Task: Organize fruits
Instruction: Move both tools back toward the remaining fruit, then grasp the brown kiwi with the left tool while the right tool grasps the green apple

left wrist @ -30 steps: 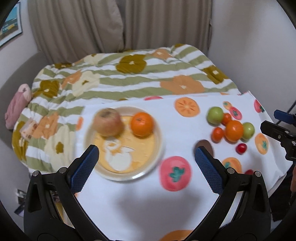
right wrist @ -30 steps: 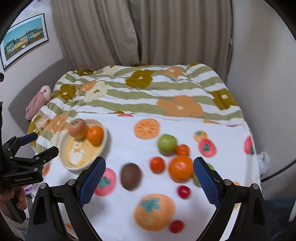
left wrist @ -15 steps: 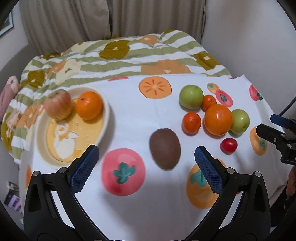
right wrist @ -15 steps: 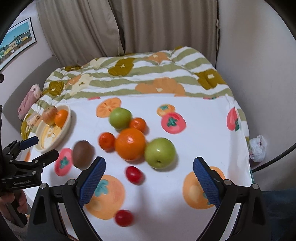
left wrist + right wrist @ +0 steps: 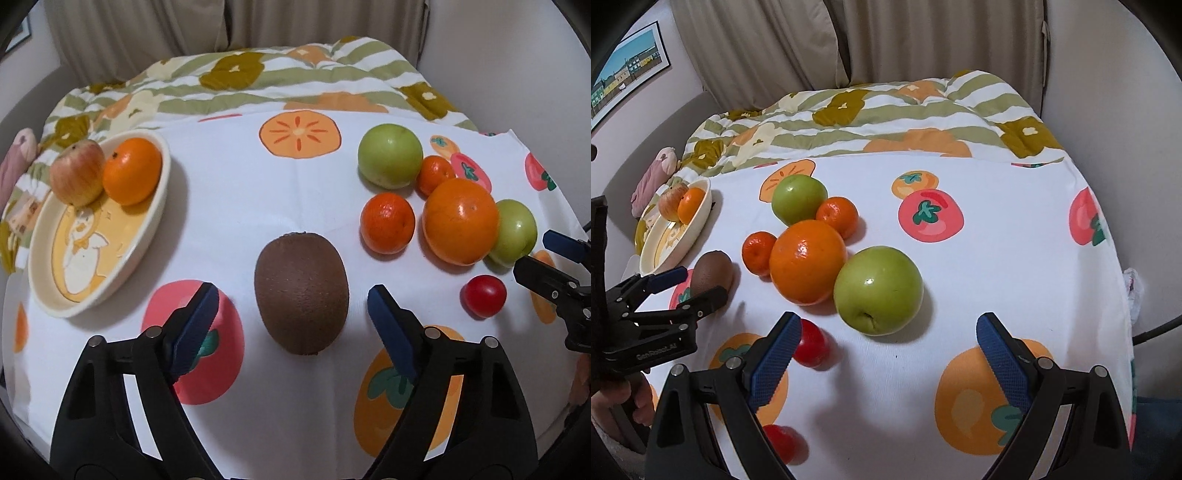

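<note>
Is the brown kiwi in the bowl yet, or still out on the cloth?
Out. The kiwi lies on the white cloth between the open left gripper fingers, untouched. The bowl holds only an apple and an orange.

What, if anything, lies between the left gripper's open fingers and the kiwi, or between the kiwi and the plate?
Nothing visible. The left gripper is open with the kiwi directly between and ahead of its fingers. Only bare printed cloth separates the kiwi from the plate, which already holds an apple and an orange.
</note>
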Demonstrator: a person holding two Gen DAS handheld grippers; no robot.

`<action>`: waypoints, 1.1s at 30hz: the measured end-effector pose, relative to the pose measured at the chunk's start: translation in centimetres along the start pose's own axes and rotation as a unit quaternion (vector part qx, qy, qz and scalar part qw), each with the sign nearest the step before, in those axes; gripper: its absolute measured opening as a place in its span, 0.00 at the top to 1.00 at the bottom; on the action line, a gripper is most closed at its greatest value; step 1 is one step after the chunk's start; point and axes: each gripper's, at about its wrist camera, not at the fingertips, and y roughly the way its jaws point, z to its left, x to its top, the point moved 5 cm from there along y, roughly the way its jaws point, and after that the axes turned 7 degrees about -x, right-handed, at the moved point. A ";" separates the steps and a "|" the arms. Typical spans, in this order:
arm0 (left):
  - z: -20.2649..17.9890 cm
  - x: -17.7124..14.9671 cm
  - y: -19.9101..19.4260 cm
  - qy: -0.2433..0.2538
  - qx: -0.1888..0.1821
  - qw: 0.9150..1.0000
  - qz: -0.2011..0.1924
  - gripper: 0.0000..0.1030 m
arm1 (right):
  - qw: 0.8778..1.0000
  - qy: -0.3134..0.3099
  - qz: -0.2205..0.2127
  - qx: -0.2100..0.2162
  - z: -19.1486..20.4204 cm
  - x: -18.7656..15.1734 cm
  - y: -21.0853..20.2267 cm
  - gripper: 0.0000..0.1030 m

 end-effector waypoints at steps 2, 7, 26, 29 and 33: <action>-0.1 0.0 0.2 0.000 -0.001 1.000 -0.001 0.16 | 1.000 -0.005 0.000 0.001 0.1 0.0 0.2 0.10; -0.4 -0.2 1.0 0.005 0.003 1.000 0.005 0.28 | 1.000 -0.014 0.000 0.006 0.0 0.0 0.8 0.11; -0.5 -0.4 0.5 0.001 0.011 1.000 0.004 0.50 | 0.998 -0.056 0.002 0.022 0.5 0.6 2.5 0.30; -0.4 -0.7 0.2 -0.002 0.011 1.000 0.005 0.50 | 0.998 -0.063 0.003 0.025 0.5 0.6 2.5 0.37; -0.4 -1.1 0.0 -0.003 0.011 1.000 0.006 0.50 | 0.997 -0.070 0.002 0.034 0.7 0.6 2.6 0.46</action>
